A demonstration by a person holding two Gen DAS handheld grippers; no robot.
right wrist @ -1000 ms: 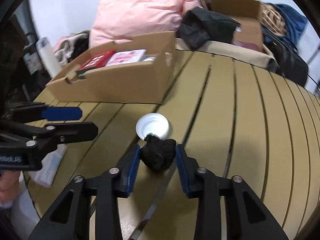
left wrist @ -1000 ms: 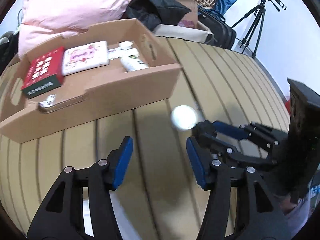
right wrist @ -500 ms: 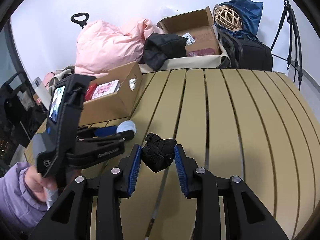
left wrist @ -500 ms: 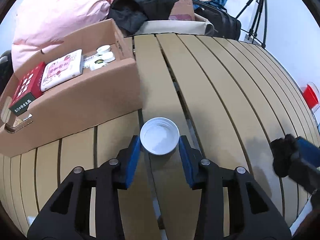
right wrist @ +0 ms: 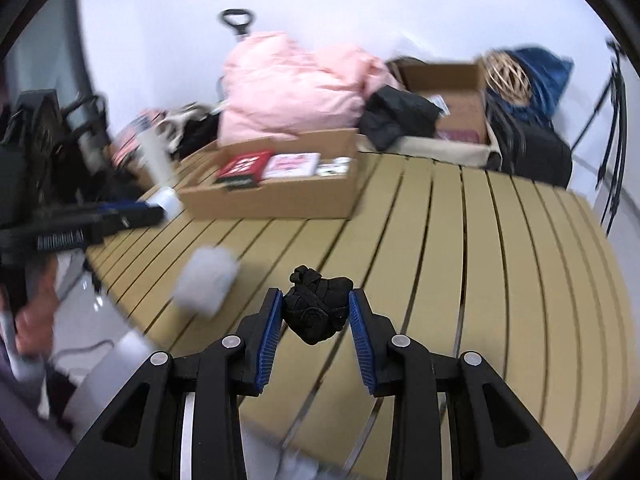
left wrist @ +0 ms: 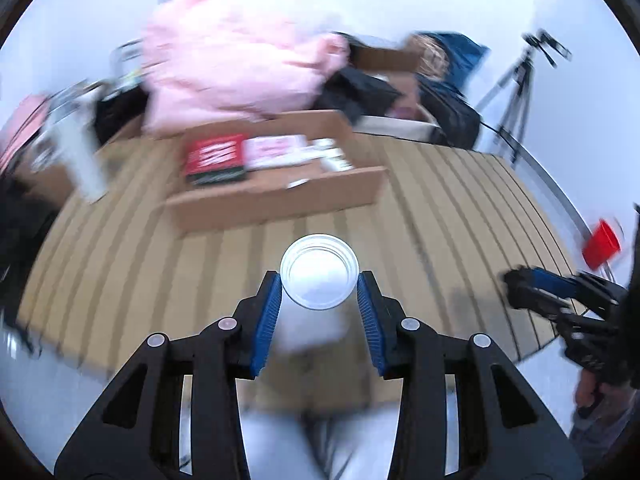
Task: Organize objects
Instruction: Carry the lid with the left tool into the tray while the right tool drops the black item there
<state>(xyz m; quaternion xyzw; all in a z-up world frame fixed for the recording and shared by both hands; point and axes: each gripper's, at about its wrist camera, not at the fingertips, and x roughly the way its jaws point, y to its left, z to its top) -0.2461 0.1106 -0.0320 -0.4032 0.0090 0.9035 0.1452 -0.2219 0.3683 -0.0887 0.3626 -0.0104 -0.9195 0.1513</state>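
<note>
Currently the left tongs (left wrist: 319, 300) clamp a light, crushable white plastic cup (left wrist: 319, 276) by its sides, while the right tongs (right wrist: 316, 312) pinch a soft black bundle (right wrist: 318, 308).

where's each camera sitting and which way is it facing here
Left wrist: rides the left gripper, looking forward and down along its fingers at the white cup they clamp, the slatted table and cardboard box beyond; the right gripper shows at right.
Right wrist: rides the right gripper, looking down at the black object it clamps; the person's hand shows at left.
Shared: table, box, pink bundle.
</note>
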